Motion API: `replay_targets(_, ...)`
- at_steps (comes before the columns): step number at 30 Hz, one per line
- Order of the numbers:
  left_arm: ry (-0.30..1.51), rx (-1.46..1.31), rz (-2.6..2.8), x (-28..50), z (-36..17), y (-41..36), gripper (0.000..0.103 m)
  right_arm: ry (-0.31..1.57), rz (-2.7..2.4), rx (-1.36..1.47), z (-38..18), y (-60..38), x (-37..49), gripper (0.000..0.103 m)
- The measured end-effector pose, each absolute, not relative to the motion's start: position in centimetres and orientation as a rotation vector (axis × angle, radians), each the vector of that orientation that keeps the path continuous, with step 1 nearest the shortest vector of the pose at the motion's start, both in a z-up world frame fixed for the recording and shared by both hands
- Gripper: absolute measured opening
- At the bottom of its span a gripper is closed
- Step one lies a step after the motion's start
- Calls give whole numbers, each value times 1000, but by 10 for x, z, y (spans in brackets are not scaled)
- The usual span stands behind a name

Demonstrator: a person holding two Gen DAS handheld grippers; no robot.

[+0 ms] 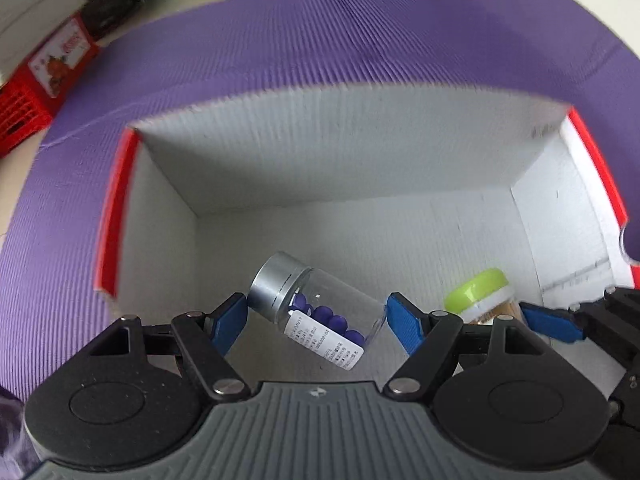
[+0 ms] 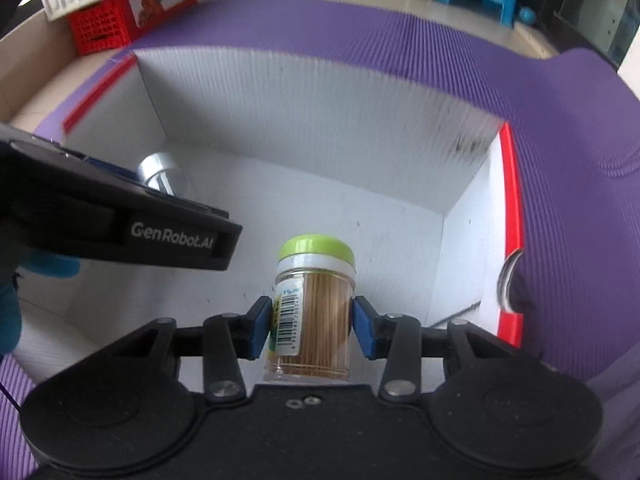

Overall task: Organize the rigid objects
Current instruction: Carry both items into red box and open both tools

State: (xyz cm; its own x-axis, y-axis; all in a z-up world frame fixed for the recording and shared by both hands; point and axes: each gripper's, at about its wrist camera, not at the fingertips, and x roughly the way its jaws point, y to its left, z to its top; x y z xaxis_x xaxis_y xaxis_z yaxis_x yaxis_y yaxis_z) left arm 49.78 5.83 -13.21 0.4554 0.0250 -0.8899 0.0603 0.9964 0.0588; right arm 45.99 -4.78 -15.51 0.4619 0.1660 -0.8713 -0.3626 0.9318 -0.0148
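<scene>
My left gripper (image 1: 316,322) is spread wide over the white corrugated box with red outer edges (image 1: 352,148), which sits on a ribbed purple foam mat (image 1: 304,36); between my blue pads lies the clear cylindrical vial with a silver metal cap and dark blue beads inside (image 1: 316,312), tilted, cap toward the left pad; the cap seems to touch that pad, the far end sits close to the other, and I cannot tell whether the vial rests on the box floor or is falling.

My right gripper (image 2: 312,326) is clenched on the clear plastic toothpick jar with a lime-green lid (image 2: 314,304), upright, low inside the same box, pads pressing its sides just beside the barcode label.

The risks, as I judge them: the vial is round and tilted, so it may roll across the floor and strike the jar or lodge under my pads; both grippers crowd one box, my left one's black body already crossing the right wrist view, so a careless lift could knock them together; if I release the jar while it is off the floor, it may topple; dragging a finger on a wall could shift the light box on the mat.
</scene>
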Motion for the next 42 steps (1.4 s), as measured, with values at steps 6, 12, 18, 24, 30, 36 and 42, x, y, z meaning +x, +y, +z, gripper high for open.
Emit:
replay_targets(6,1179,102,-23,504,-146,58,78,1101,318,-208,-161,-42,460,43)
replay_targets(12,1205,59,2,504,-145,65,78,1086,347,-198,-153,-42,462,53)
replay_targets(18,1184,13,8,498,-133,69,77,1039,361,-188,-137,-47,448,59)
replay_targets(24,1155,35,18,480,-115,62,80,988,367,-173,-115,-54,431,75)
replay_targets(30,1106,15,17,454,-87,59,81,951,377,-164,-91,-69,407,78)
replay_targets(36,1061,18,4,420,-58,50,82,901,387,-142,-64,-89,382,81)
replay_targets(42,994,8,3,382,-28,47,82,837,398,-109,-38,-99,356,87)
